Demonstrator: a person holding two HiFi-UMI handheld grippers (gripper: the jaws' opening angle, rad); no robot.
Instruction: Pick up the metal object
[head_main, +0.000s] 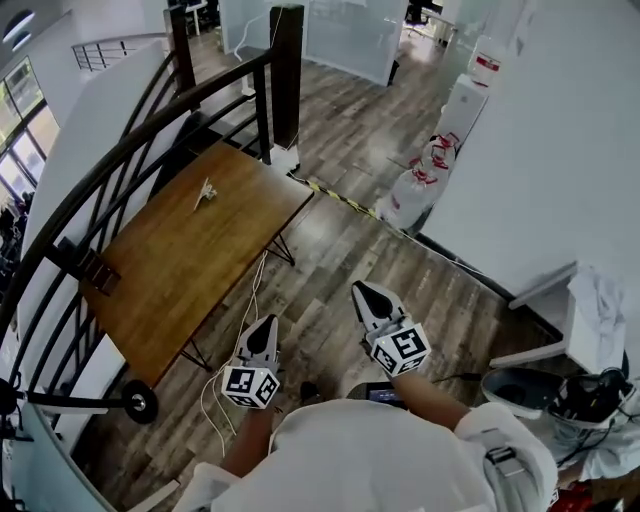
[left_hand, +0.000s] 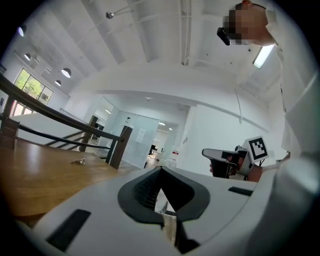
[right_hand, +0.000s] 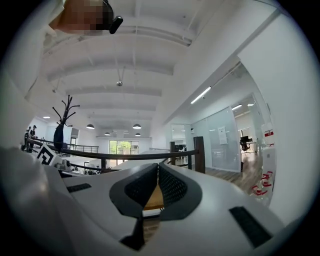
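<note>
A small silvery metal object (head_main: 205, 194) lies on the far part of a wooden table (head_main: 190, 270), near the railing. It also appears as a small glint (left_hand: 80, 161) on the tabletop in the left gripper view. My left gripper (head_main: 267, 323) hovers over the floor off the table's near right corner, jaws shut and empty (left_hand: 161, 173). My right gripper (head_main: 360, 291) is held further right over the floor, also shut with nothing in it (right_hand: 157, 168). Both point level and are well short of the object.
A dark curved railing (head_main: 120, 150) with a thick post (head_main: 286, 75) runs along the table's far and left sides. A white cable (head_main: 245, 320) trails on the wood floor by the table legs. White bags (head_main: 415, 185) and a white wall (head_main: 540, 160) stand to the right.
</note>
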